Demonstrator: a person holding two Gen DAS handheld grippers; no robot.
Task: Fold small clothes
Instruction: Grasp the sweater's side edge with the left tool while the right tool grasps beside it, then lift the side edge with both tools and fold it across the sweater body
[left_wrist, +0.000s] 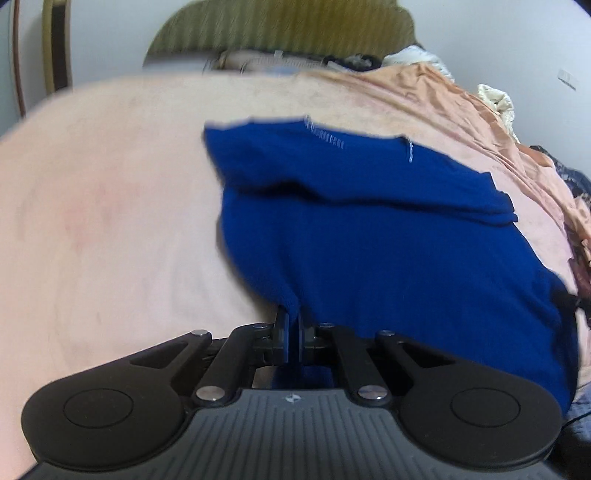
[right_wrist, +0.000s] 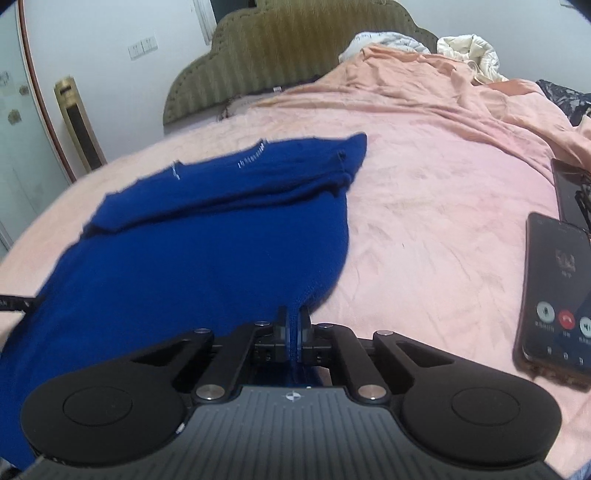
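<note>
- Pink bedding covers the bed (right_wrist: 424, 206), with an olive padded headboard (right_wrist: 295, 48) at its far end and white walls behind.
- Left gripper (left_wrist: 292, 332): jaws pressed together, pinching the near hem of the blue knitted garment (left_wrist: 369, 229) at its left corner.
- Right gripper (right_wrist: 294, 328): jaws likewise pinched on the near hem, at the garment's right corner; a ridge of cloth stands between the pads.
- Beyond both grippers the garment lies spread on the bed toward the headboard, its far part already doubled over in a band.
- Handling, as I judge it: soft, light, limp knit that will sag and stretch between two holds, so corner grips on the hem suit it.
- Both grippers point forward and downward toward the bed, side by side.
- Two phones (right_wrist: 554, 295) lie on the bed to the right of the garment, clear of it.
</note>
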